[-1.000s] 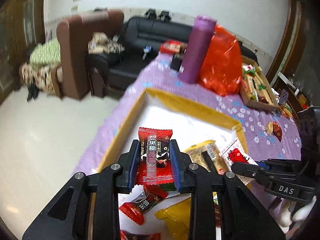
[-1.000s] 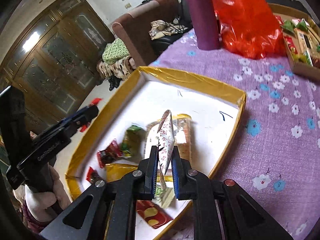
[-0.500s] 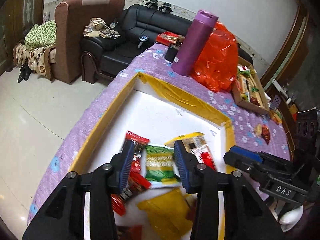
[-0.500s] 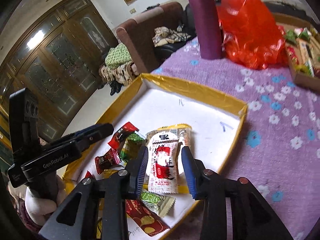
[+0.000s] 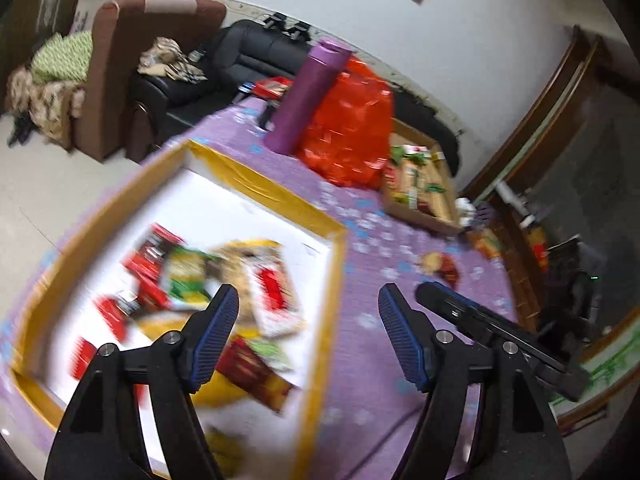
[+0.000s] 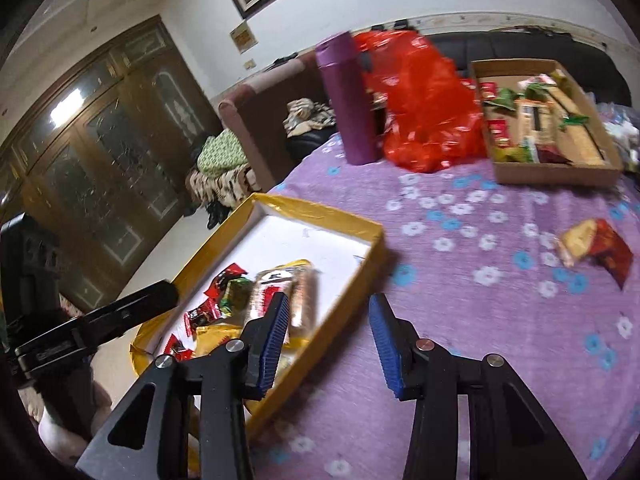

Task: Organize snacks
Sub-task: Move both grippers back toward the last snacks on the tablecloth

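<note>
A: Where are we on both grippers?

B: Left gripper [image 5: 308, 312] has its jaws spread wide, nothing between the pads. They've just been opening. It hangs over the right rim of the yellow tray [image 5: 336, 280], one finger over the tray, the other over the purple cloth [image 5: 372, 360].

A: Right one?

B: Right gripper [image 6: 326, 320] is parted too, narrower than the left, also empty and also just been opening. Its left finger sits over the tray's near corner, the right finger over cloth.

A: Snacks?

B: We see a pile in the near half of the tray: red wrappers [image 6: 204, 314], a green pack [image 6: 234, 294], a white-and-red pack [image 6: 266, 294] lying on a tan one, and a yellow bag [image 5: 216, 392] under them. The left wrist view is motion-blurred there, so we can't sort out exactly which piece overlaps which.

A: Anything outside the tray?

B: One loose snack [image 6: 592, 248], tan and dark red, lies on the cloth well right of the tray. A cardboard box [image 6: 556, 174] with more packs sits at the far right. A purple bottle [image 6: 350, 100] stands upright at the far edge, a red bag [image 6: 424, 108] just beside it.

A: Other gripper visible in each view?

B: Yes, each camera catches the opposite one at its edge.
</note>
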The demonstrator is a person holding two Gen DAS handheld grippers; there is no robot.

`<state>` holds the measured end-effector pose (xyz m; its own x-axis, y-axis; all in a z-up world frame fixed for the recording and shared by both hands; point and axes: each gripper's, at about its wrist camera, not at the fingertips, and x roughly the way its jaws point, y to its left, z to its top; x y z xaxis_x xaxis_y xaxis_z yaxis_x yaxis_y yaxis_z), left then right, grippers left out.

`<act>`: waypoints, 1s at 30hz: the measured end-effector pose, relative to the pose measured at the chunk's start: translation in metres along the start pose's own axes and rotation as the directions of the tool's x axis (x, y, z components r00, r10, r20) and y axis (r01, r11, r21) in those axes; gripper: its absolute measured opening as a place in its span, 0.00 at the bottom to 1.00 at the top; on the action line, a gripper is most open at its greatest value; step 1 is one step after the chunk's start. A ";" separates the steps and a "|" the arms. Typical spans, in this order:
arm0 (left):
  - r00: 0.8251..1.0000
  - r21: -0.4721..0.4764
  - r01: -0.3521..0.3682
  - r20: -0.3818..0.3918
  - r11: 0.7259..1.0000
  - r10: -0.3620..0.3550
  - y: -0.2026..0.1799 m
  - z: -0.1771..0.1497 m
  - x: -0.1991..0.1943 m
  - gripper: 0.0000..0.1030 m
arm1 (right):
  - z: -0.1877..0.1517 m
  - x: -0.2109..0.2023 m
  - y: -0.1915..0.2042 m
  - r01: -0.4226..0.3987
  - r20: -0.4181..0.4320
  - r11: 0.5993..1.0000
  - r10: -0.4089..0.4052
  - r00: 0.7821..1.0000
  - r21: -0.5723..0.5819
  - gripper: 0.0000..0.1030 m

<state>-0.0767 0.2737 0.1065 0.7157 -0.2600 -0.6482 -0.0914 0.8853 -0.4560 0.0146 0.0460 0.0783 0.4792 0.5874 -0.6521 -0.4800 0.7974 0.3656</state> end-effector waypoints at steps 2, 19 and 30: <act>0.999 -0.022 0.054 -0.008 0.998 -0.054 -0.012 -0.010 0.002 0.70 | -0.003 -0.013 -0.011 0.006 0.012 1.000 -0.007 1.000 0.016 0.43; 0.979 0.129 0.130 -0.176 0.983 -0.107 -0.112 -0.052 0.054 0.70 | -0.026 -0.114 -0.129 -0.019 0.144 0.962 -0.022 0.989 0.274 0.50; 0.967 0.144 0.153 -0.224 0.978 -0.119 -0.122 -0.056 0.072 0.70 | 0.005 -0.081 -0.239 0.263 0.055 0.900 -0.299 0.953 0.347 0.50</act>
<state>-0.0528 0.1255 0.0815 0.5482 -0.4431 -0.7094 0.1198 0.8810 -0.4577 0.0945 -0.1916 0.0470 0.6404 0.3284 -0.6943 -0.0507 0.9201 0.3884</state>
